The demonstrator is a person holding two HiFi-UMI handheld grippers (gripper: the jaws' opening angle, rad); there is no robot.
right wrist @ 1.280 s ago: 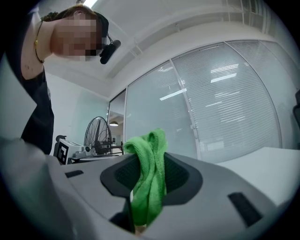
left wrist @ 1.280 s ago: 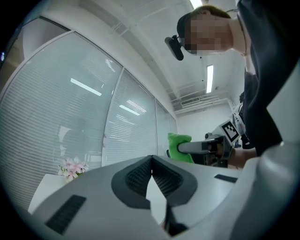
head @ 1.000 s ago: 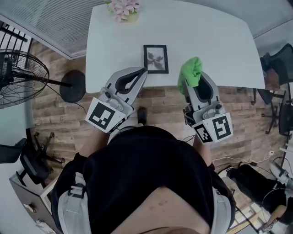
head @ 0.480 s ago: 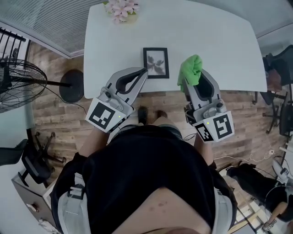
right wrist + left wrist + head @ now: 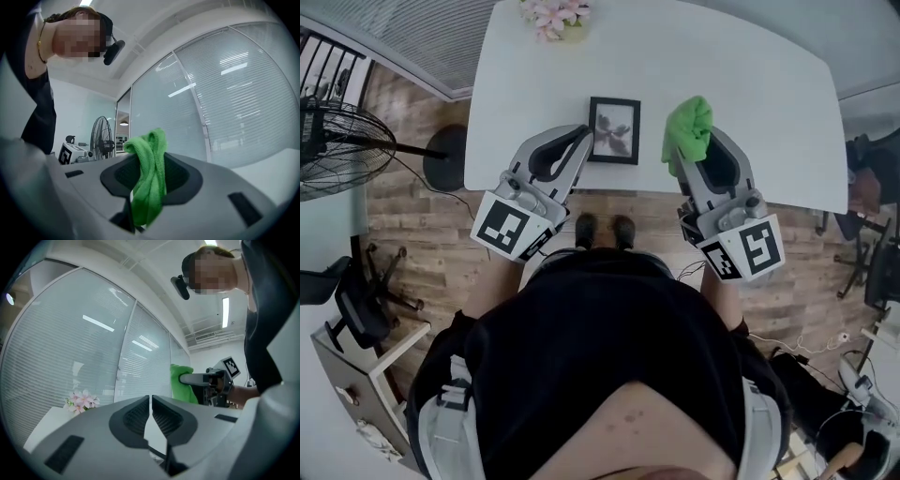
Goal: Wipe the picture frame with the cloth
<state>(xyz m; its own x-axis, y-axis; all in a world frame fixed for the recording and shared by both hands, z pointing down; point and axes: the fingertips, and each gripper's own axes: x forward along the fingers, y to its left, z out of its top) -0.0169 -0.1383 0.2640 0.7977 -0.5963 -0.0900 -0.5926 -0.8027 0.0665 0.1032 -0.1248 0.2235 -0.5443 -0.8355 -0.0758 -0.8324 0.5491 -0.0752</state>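
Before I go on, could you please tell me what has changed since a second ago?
Both grippers moved forward over the table: the left gripper now sits beside the picture frame, and the right gripper carried the cloth further in. Unchanged: cloth clamped, left jaws shut and empty, frame flat.

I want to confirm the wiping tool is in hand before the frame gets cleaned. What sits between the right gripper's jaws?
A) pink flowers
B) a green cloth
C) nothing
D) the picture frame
B: the right gripper is shut on the green cloth, which bunches up out of its jaws.
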